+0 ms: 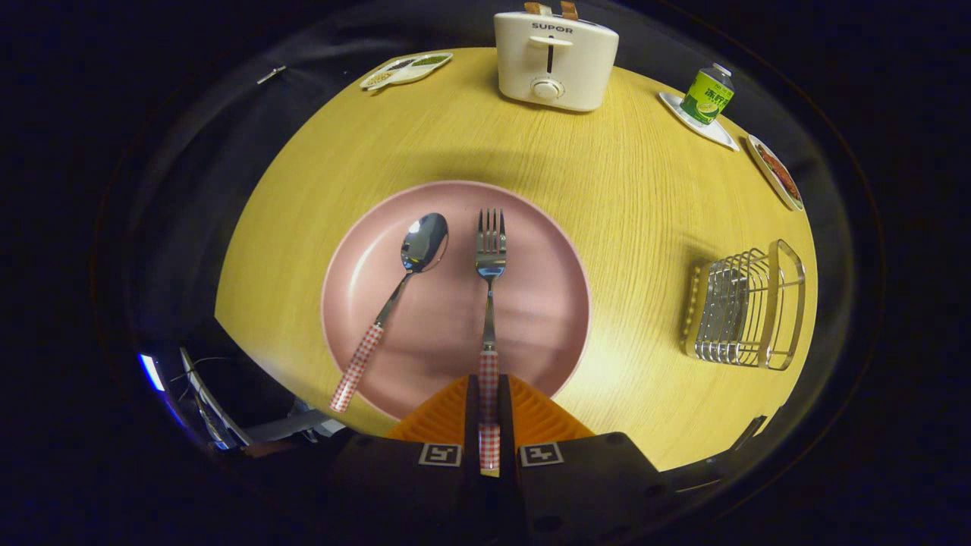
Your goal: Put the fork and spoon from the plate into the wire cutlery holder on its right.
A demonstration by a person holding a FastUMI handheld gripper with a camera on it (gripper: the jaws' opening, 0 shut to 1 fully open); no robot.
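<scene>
A pink plate (546, 303) lies on the yellow wooden table just ahead of my fingers. On it rest a spoon (410, 284) and a fork (491, 258), both steel with red-checked handles. The spoon lies left of the fork, its handle slanting over the plate's near rim. The fork points straight away from me. Its checked handle runs back into the narrow gap between my two fingers, and my gripper (488, 394) is shut on that handle. The wire cutlery holder (747, 307) stands on the table to the right of the plate, apart from it.
A white toaster (554, 64) with bread in it stands at the table's far edge. A green bottle (707, 95) on a white coaster and a dish of food (777, 173) sit far right. A divided snack dish (406, 70) lies far left.
</scene>
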